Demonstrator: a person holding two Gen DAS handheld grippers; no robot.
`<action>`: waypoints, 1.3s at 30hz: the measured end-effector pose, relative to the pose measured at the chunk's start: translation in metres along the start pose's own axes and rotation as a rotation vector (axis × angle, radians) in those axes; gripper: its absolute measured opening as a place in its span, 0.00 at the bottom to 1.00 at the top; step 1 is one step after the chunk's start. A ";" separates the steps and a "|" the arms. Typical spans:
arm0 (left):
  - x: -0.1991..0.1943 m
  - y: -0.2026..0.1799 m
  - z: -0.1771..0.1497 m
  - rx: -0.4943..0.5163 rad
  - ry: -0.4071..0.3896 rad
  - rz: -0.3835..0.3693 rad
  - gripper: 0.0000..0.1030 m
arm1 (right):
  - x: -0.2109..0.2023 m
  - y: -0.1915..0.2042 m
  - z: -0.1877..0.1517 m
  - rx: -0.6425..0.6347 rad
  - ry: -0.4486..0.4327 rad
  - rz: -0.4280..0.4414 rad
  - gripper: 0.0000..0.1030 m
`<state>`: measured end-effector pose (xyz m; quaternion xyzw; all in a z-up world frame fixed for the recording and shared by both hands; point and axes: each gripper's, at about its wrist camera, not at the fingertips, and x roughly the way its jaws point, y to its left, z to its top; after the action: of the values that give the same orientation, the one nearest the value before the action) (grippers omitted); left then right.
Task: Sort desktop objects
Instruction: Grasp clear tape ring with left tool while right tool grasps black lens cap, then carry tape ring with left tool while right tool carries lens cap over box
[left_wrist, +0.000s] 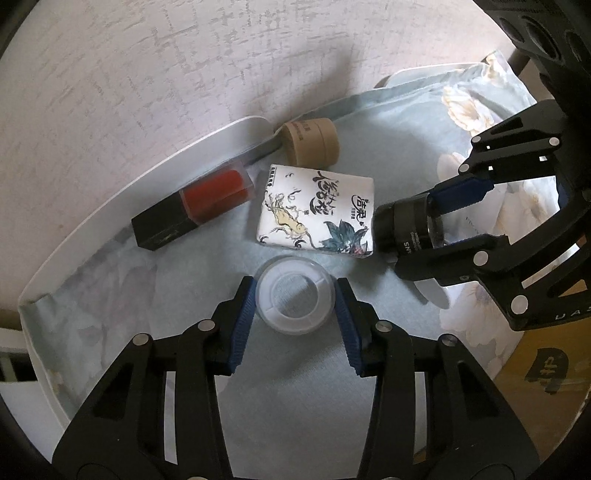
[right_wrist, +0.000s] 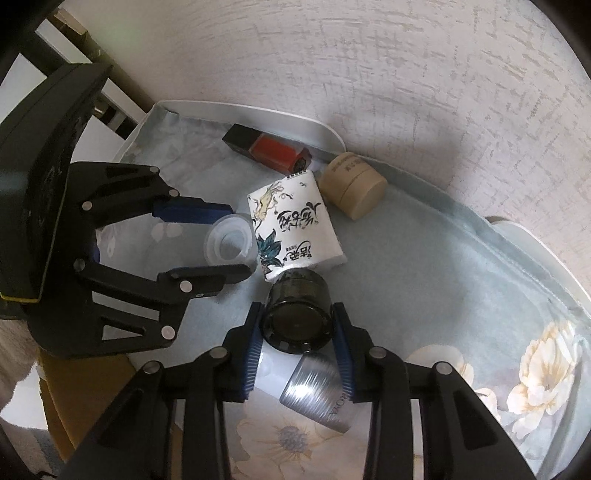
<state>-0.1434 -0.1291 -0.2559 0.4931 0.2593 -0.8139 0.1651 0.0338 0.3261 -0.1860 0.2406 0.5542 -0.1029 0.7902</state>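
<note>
both grippers work the tray (left_wrist: 122, 177) at once: left gripper (left_wrist: 295, 301) clamps the clear cup (left_wrist: 295, 295) upright between its pads, right gripper (right_wrist: 297, 328) grips the black jar (right_wrist: 295, 314) (touching the tissue pack (right_wrist: 295, 225)), so each lifts straight up.

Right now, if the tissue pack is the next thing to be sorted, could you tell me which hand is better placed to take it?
Neither is free. The left gripper brackets the clear plastic cup, and the right gripper is shut on the black jar. That jar lies against the tissue pack, so the right is probably nearer once it unloads.
</note>
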 end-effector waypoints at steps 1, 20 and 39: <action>-0.002 -0.001 0.000 -0.003 -0.002 0.000 0.38 | -0.001 0.000 0.000 0.000 0.001 -0.001 0.32; -0.125 -0.043 0.000 -0.019 -0.073 0.061 0.38 | -0.114 0.029 -0.033 -0.085 -0.090 -0.020 0.32; -0.178 -0.138 -0.076 -0.027 -0.054 0.056 0.38 | -0.162 0.081 -0.146 -0.266 -0.062 0.047 0.32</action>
<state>-0.0799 0.0291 -0.0912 0.4757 0.2515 -0.8184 0.2014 -0.1112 0.4509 -0.0541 0.1432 0.5324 -0.0173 0.8341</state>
